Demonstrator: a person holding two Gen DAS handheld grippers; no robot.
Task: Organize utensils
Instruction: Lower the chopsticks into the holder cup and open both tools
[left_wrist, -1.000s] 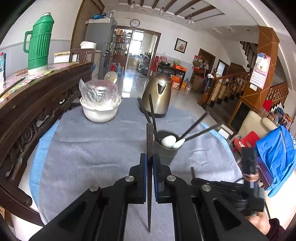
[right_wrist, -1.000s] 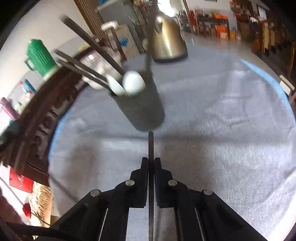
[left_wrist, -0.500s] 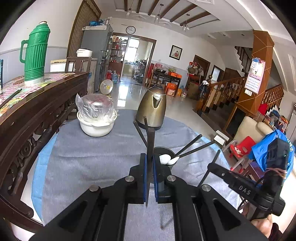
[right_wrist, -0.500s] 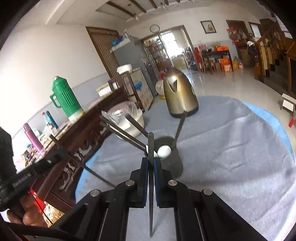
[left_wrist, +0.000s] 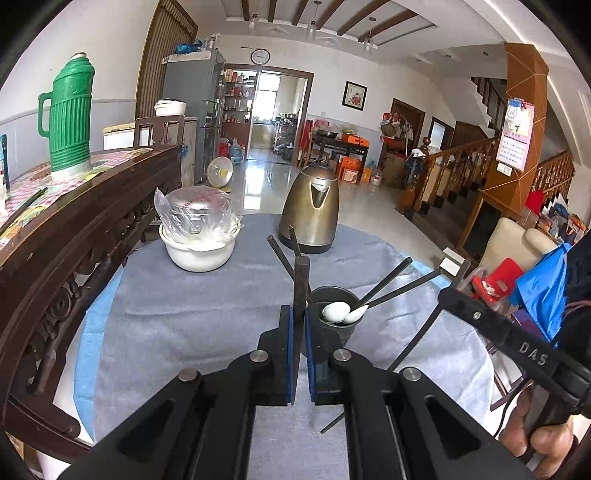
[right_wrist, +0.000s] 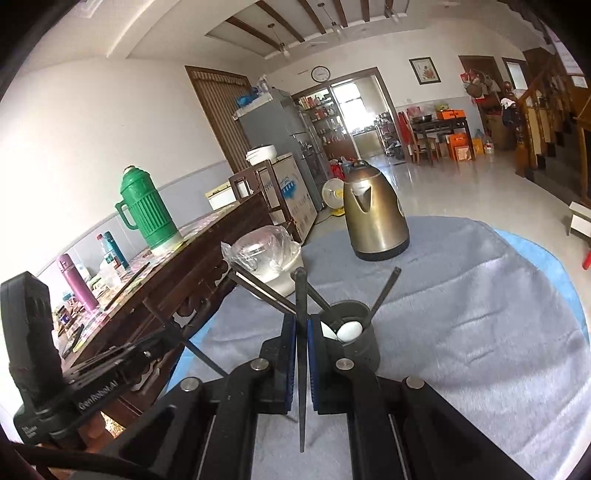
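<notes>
Clearly "DAS" on right gripper (left_wrist: 424, 345)

Round bench (left_wrist: 177, 321), covered by a grey cloth (right_wrist: 461, 325) over a blue underlayer (left_wrist: 86, 354) showing at the edges. On the cloth: a brass-coloured kettle (left_wrist: 312, 210) at the far side, a white bowl (left_wrist: 199, 247) with plastic-wrapped contents, probably a metal pot, to its left, and a dark utensil cup (right_wrist: 356, 341) nearer, holding chopsticks (left_wrist: 399, 282) and white spoons (left_wrist: 341, 312).
</notes>
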